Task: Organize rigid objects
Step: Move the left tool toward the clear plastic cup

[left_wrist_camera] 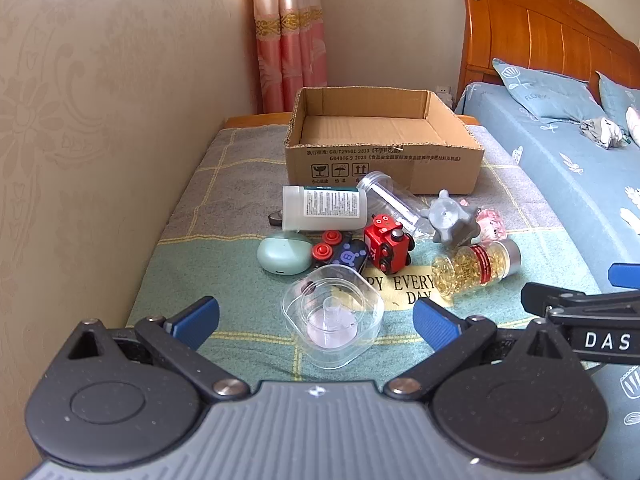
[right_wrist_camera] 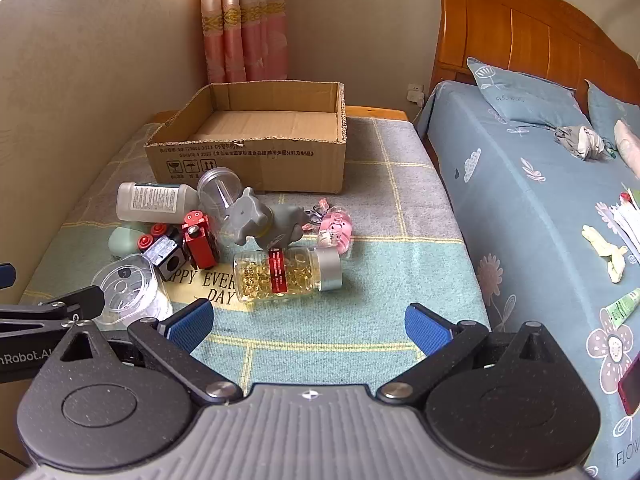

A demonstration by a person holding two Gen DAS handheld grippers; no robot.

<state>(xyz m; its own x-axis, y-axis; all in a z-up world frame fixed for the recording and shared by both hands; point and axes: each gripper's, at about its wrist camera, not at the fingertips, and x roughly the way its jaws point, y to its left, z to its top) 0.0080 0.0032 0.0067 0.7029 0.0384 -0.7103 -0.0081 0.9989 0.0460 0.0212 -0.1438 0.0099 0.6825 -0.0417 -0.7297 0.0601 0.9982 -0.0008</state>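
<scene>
An empty cardboard box stands at the back of a checked blanket. In front of it lies a heap: a white bottle, a clear tube, a red toy train, a grey toy elephant, a jar of yellow capsules, a mint case and a clear plastic tub. My left gripper stands open around the tub without touching it. My right gripper is open, empty, just short of the capsule jar.
A wall runs along the left of the blanket. A bed with blue sheets and a wooden headboard lies to the right, with small items on it. A pink toy lies by the elephant. Bare blanket stretches right of the heap.
</scene>
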